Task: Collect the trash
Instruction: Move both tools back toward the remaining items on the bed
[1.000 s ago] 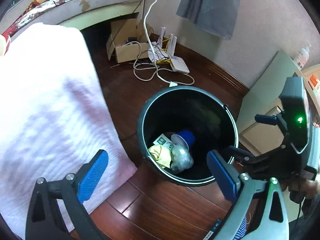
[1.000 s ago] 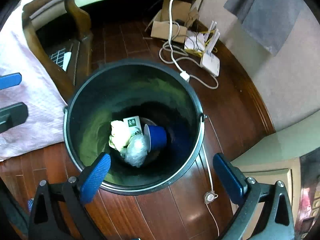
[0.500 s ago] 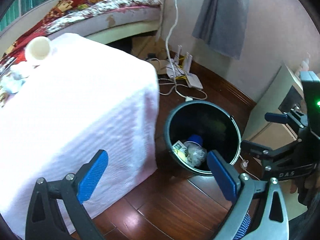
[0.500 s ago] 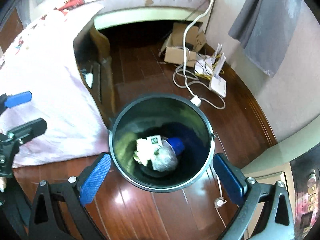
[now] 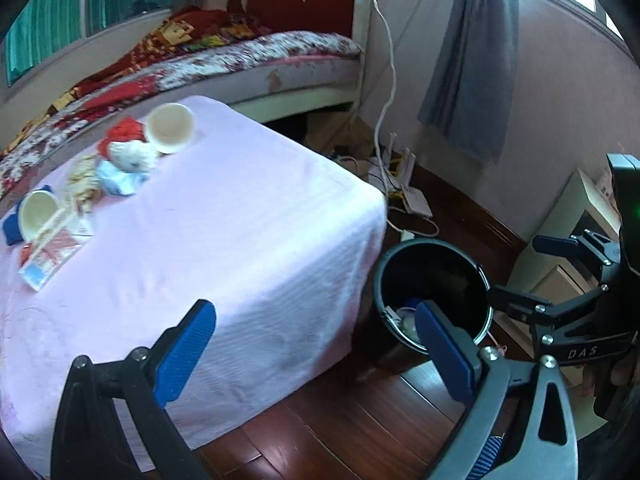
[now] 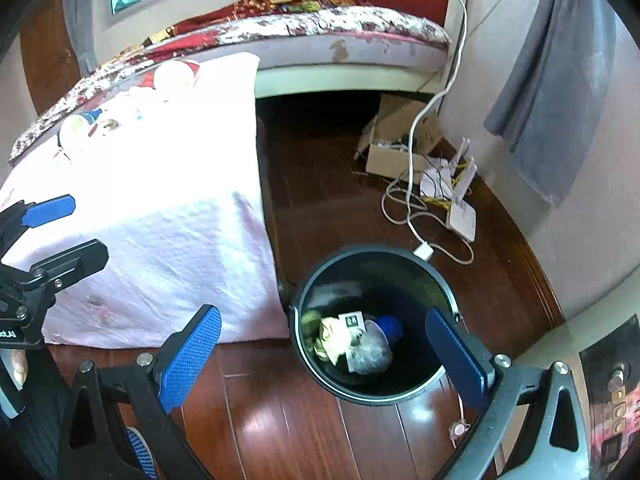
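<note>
1. Left wrist view: the left gripper (image 5: 316, 340) is gaping wide with nothing between its ribbed blue pads (image 5: 185, 350).
2. A round black bin (image 5: 478, 276) is standing on glossy wood flooring at 4 o'clock, just beside the table's pink ribbed cloth (image 5: 224, 264).
3. Trash is lying on the cloth at 10 o'clock: a white paper cup (image 5: 170, 128) on its side, crumpled wrappers (image 5: 120, 160), and a second cup (image 5: 34, 216).
4. The right gripper (image 5: 528, 272) is showing at 3 o'clock, spread wide, with "DAS" on its black frame.
5. Right wrist view: the right gripper (image 6: 324, 356) is standing wide open, holding nothing.
6. The bin (image 6: 436, 280) at 5 o'clock is holding a blue cup (image 6: 390, 326), crinkled plastic (image 6: 370, 354), and a green-labelled white packet (image 6: 352, 322); its writing is too small to read.
</note>
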